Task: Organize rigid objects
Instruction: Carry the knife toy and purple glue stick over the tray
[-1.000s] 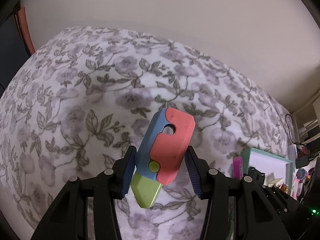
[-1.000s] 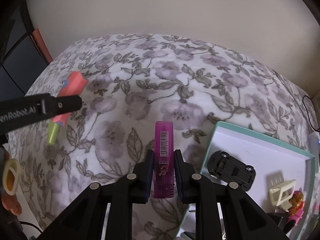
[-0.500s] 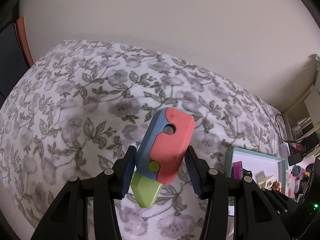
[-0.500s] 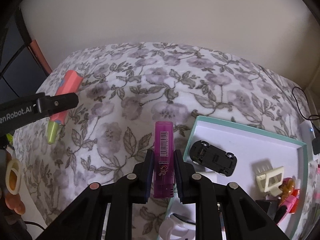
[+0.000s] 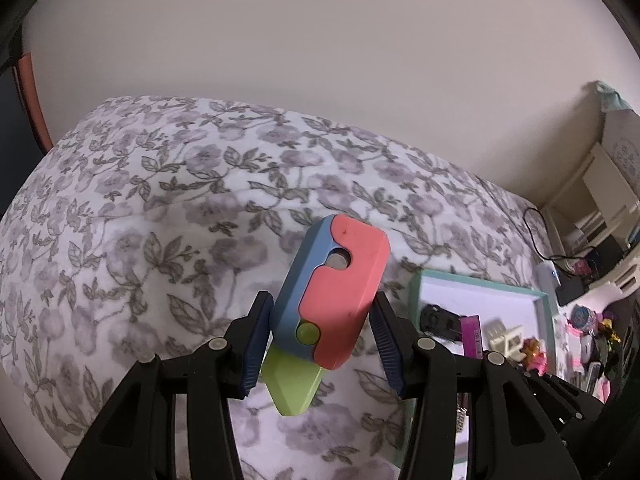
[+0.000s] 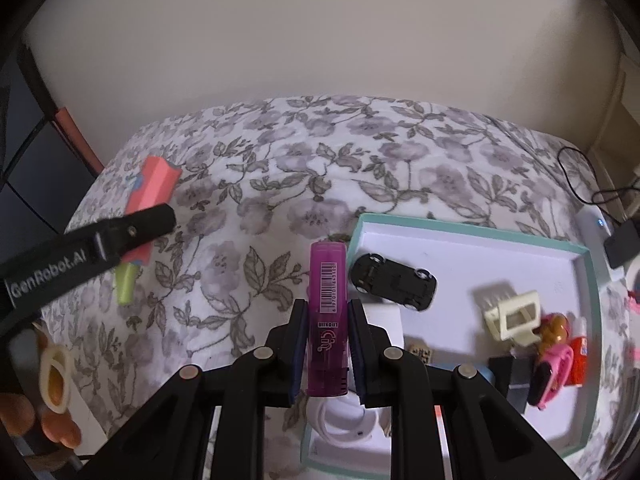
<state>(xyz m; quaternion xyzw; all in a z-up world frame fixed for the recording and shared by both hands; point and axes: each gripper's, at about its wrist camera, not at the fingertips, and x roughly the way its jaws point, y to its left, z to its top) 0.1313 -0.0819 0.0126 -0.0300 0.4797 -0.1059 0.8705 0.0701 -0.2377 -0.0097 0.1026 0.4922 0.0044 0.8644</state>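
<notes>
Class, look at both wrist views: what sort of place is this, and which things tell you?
Probably a bedroom or similar room at home. A floral bedspread covers a soft, rounded surface against a plain wall, and a teal-rimmed tray holds small toys such as a black toy car.

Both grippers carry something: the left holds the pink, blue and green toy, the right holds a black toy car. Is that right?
Not quite. The right gripper holds a purple lighter; the black toy car lies in the teal-rimmed tray, as the right wrist view shows. The left gripper does hold the toy.
</notes>
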